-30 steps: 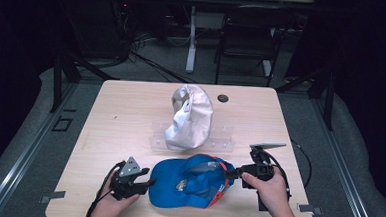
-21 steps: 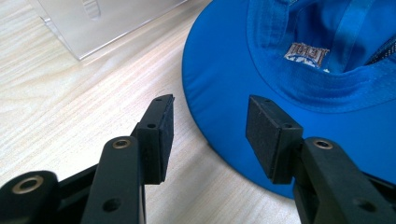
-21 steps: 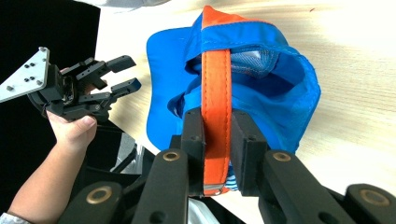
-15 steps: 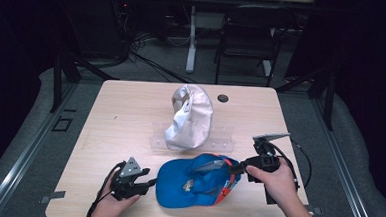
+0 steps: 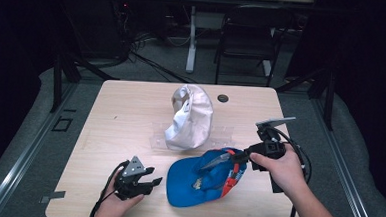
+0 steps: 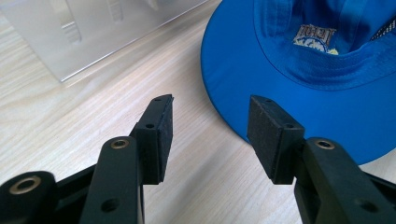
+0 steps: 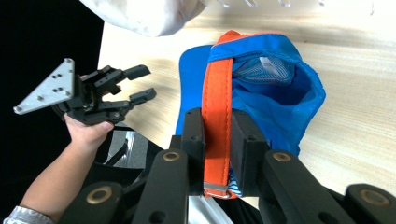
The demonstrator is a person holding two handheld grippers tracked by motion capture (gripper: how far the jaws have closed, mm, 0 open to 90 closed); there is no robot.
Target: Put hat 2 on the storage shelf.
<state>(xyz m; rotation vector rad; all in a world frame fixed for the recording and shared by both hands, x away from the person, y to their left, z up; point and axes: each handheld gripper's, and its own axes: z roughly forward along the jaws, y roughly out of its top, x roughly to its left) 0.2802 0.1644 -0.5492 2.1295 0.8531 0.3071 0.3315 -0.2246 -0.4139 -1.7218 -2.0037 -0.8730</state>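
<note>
1. The blue cap (image 5: 197, 181) lay near the table's (image 5: 131, 110) front edge, with bare wood to its left and behind.
2. The right gripper (image 5: 234, 157) clenched the cap's orange strap (image 7: 217, 112), lifting the back higher than before.
3. The left gripper (image 5: 153, 180) hung released beside the brim (image 6: 299, 93), which had shifted away.
4. The white cap (image 5: 190, 116) stood mid-table.
</note>
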